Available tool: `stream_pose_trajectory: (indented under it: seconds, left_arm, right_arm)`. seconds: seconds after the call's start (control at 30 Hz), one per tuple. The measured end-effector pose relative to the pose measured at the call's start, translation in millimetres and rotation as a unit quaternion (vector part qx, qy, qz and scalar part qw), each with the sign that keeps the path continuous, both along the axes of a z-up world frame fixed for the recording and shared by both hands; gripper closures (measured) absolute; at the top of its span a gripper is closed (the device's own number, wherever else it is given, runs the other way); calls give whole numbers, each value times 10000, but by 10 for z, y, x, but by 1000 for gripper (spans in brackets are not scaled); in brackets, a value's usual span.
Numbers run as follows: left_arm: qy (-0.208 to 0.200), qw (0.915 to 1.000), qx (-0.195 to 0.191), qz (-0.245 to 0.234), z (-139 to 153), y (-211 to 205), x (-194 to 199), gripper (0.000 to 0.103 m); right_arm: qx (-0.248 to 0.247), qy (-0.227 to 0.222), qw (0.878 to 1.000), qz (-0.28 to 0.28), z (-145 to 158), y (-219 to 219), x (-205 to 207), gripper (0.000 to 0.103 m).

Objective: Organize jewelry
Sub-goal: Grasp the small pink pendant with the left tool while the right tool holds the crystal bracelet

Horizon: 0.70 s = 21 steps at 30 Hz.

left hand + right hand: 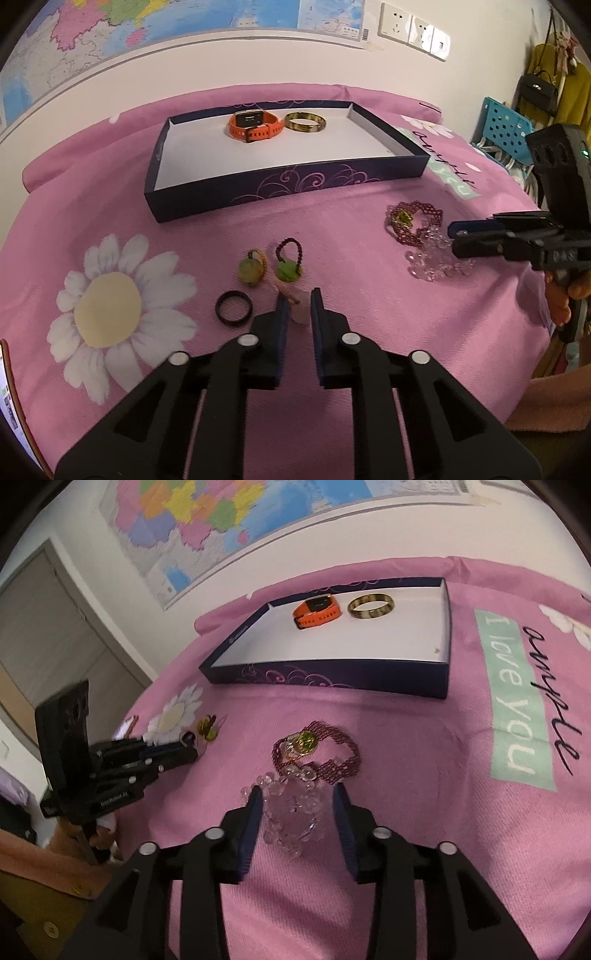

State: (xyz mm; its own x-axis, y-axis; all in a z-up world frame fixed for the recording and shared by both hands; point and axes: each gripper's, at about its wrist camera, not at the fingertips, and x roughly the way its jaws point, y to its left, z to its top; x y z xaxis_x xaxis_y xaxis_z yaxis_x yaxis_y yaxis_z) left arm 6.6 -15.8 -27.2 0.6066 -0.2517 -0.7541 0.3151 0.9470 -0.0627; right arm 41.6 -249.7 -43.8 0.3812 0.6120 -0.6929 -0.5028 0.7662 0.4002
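The box (pixel 280 184) already held an orange watch (pixel 255 125) and a gold bangle (pixel 305 122) at its far side, toward twelve o'clock. On the pink cloth (pixel 351 332) were still a black ring (pixel 234 307), two green-stone rings (pixel 269 267), a beaded bracelet (pixel 314 753) and a crystal bracelet (pixel 291 812). The left hand-held gripper (pixel 297 306) was nearly pressed together around a small pale ring (pixel 298 308); whether it pinched, I cannot tell. The right hand-held gripper (pixel 297 808) stood spread around the crystal bracelet.
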Motion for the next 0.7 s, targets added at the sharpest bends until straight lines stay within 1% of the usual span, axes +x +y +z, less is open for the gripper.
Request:
stream_pose_trajectory:
  seconds: [0.07, 0.2, 0.23, 0.27, 0.3, 0.33, 0.37, 0.4, 0.47, 0.53, 0.7]
  left_arm:
    - [32, 10000, -22, 27, -11, 8, 22, 75]
    - [67, 10000, -58, 25, -26, 17, 31, 75]
    - [68, 10000, -65, 30, -26, 19, 30, 75]
    - [74, 9999, -70, 34, -26, 17, 30, 75]
    - [77, 9999, -59, 54, -27, 19, 32, 75]
    - [80, 9999, -49, 70, -29, 19, 30, 77]
    - [83, 9999, -46, 85, -28, 24, 30, 82]
    - [99, 9999, -73, 96, -26, 34, 32, 88]
    - [128, 9998, -131, 90, -23, 45, 29, 91]
    - [122, 9998, -131, 84, -18, 45, 16, 92]
    - [108, 9998, -159, 46, 7, 41, -2, 92]
  right_arm:
    - [-153, -85, 9998, 87, -2, 71, -29, 59]
    - [-387, -241, 9988, 148, 1, 158, -68, 59]
    - [-454, -281, 9985, 141, 3, 168, -71, 63]
    - [-506, -296, 9982, 129, 0, 169, -74, 72]
    - [-542, -297, 9980, 149, -2, 166, -80, 78]
    - [-510, -276, 9982, 153, -2, 157, -78, 85]
    - [-450, -239, 9986, 164, -2, 145, -76, 90]
    - [-437, -239, 9986, 186, 1, 140, -82, 91]
    - [-428, -261, 9986, 158, 17, 134, -85, 92]
    - [-287, -222, 9992, 166, 37, 111, -81, 95]
    - [-93, -298, 9994, 164, 143, 90, -80, 95]
